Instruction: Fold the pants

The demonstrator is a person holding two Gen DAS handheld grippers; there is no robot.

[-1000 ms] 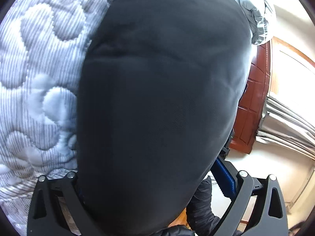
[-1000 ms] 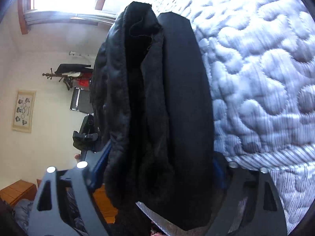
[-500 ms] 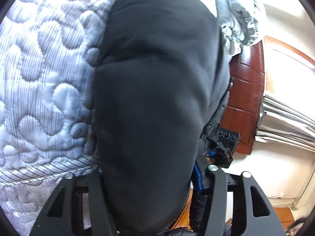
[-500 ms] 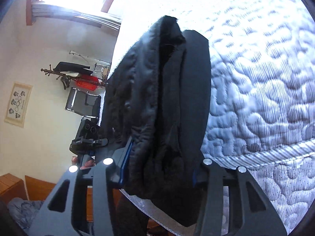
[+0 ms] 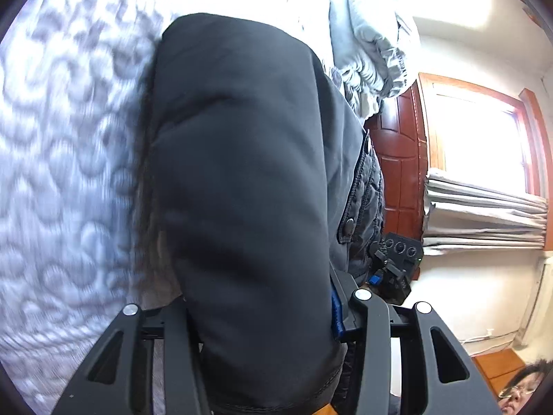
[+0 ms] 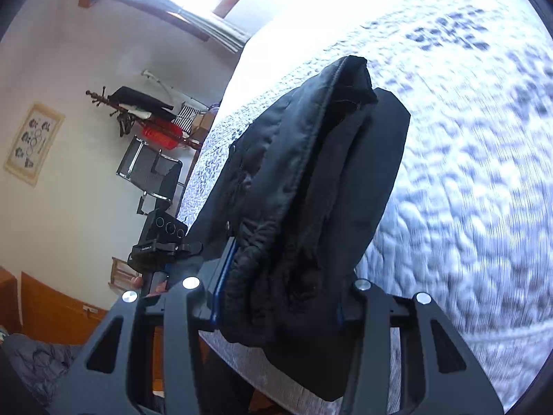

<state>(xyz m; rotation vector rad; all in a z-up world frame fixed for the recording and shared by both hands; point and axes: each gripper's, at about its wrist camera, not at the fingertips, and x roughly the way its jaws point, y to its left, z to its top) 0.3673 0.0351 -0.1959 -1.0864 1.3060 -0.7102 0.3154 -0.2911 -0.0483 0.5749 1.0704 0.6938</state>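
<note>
1. Two grippers hold one pair of black padded pants [image 5: 249, 180], one gripper at each side.
2. The left gripper [image 5: 262, 314] has a thick fold of the pants between its fingers. Its jaws are closing in on the cloth, and the cloth fills the whole gap. A blue pad [image 5: 336, 314] on its right finger touches the pants.
3. The right gripper [image 6: 280, 307] is clamped on a bunched edge of the same pants [image 6: 311, 190]. The cloth is squeezed between its two fingers, and a blue strip [image 6: 221, 283] on its left finger presses on the fabric.
4. The pants hang up off the mattress [image 6: 466, 173], which is white with a bumpy quilted top. In the right wrist view the cloth sticks up in folded layers over the bed and its lower end hangs down past the fingers.
5. In the left wrist view the mattress [image 5: 69, 173] lies to the left of the pants and looks blurry.
6. A grey bundle of bedding [image 5: 373, 52] sits past the pants, near a red-brown wooden door [image 5: 401, 159].
7. Each view shows the other gripper, small and dark, just past the pants.
8. A window [image 5: 480, 138] shines bright above folded grey curtains [image 5: 484, 214].
9. A coat rack [image 6: 131, 110] and a black chair [image 6: 152, 173] stand by the far wall, with a picture [image 6: 33, 143] hung on it.
</note>
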